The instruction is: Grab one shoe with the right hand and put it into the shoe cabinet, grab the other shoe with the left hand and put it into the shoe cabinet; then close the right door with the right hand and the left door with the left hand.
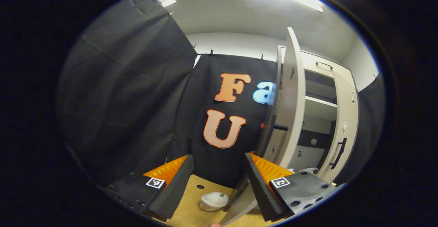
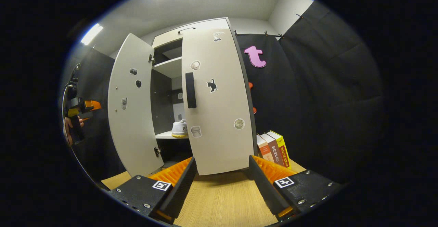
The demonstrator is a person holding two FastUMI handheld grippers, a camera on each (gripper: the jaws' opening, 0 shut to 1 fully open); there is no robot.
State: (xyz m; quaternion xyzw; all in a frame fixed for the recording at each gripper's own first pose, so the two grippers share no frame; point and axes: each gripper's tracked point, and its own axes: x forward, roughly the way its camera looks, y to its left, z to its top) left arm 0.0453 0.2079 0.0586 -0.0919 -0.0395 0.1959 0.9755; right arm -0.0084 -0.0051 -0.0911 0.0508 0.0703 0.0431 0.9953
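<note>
The shoe cabinet (image 2: 191, 93) stands on the wooden surface (image 2: 226, 199). Its left door (image 2: 131, 107) is swung wide open; its right door (image 2: 219, 100) is nearly closed, leaving a gap. A white shoe (image 2: 179, 129) sits on a lower shelf inside, visible through the gap. Three books (image 2: 273, 150) stand just right of the cabinet. The right gripper (image 2: 220, 175) has its jaws apart and empty, facing the right door. The left gripper (image 1: 219, 177) has its jaws apart and empty, beside the left door's edge. A small white container (image 1: 214, 200) lies on the surface below it.
</note>
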